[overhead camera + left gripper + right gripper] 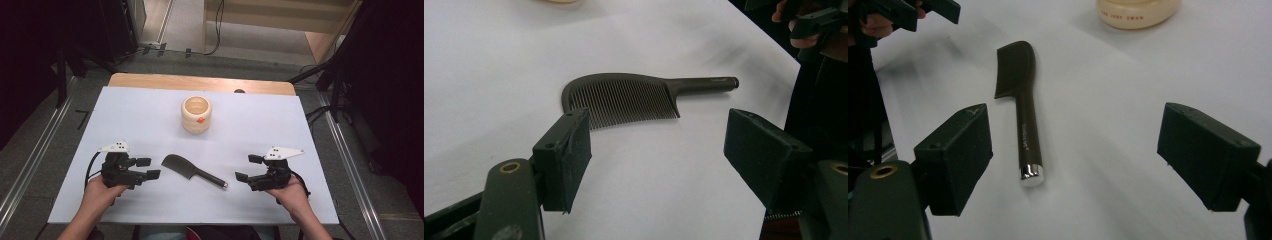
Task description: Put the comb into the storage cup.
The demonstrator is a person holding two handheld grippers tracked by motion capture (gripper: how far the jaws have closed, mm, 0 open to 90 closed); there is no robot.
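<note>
The dark plastic comb with a silver-capped handle [192, 172] lies flat near the desk's front edge, between both grippers. The left gripper [146, 168] and right gripper [248, 167] both sit released, jaws wide, holding nothing. A cream ribbed cup [196, 115] stands toward the back edge.

**Three views, one shared comb**

The high view looks forward and down over the whole table [150, 105]. Each gripper view sits low and close (facing inward from opposite sides), and all three share the comb [192, 172] [624, 97] [1020, 100].
</note>
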